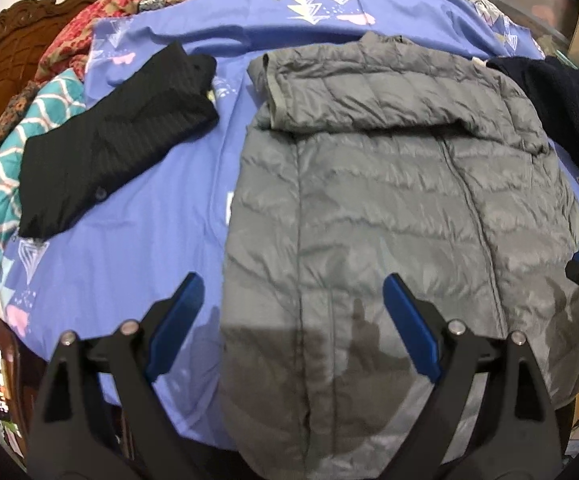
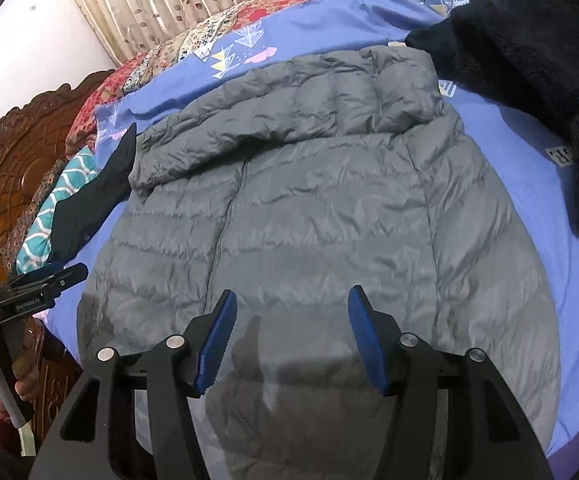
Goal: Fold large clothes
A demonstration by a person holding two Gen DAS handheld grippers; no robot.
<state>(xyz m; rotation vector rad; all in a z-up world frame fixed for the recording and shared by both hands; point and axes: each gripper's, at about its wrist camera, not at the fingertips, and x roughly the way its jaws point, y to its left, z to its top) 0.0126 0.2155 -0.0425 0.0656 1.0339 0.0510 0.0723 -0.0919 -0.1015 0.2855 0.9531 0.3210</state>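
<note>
At the time of inspection the grey quilted jacket (image 1: 389, 208) lay flat on the blue printed bedsheet (image 1: 129, 240), collar end away from the person and hem towards the near edge of the bed. One sleeve (image 1: 369, 96) was laid across the chest just below the collar, in my judgement a first fold meant to bring the garment to a compact rectangle.

The left gripper (image 1: 293, 320) was released, its blue pads well apart and nothing between them. It hung above the jacket's lower left edge, one pad over the sheet and one over the fabric; no contact could be confirmed. The right gripper (image 2: 293, 336) was likewise released and empty, poised over the lower middle of the jacket (image 2: 309, 220). Both pointed steeply downward at the hem end, which suggested the hem was to be taken next and carried up towards the collar.

A folded black garment (image 1: 117, 136) lay on the sheet to the left, apart from the jacket. A dark fleecy garment (image 2: 529, 80) lay to the right, close to the jacket's shoulder and possibly touching it. These appeared set aside to keep the working area free.

Risk noted: the jacket's shell looked slick and puffy, so a shallow pinch might slip, and the laid sleeve might slide off during the lift.
</note>
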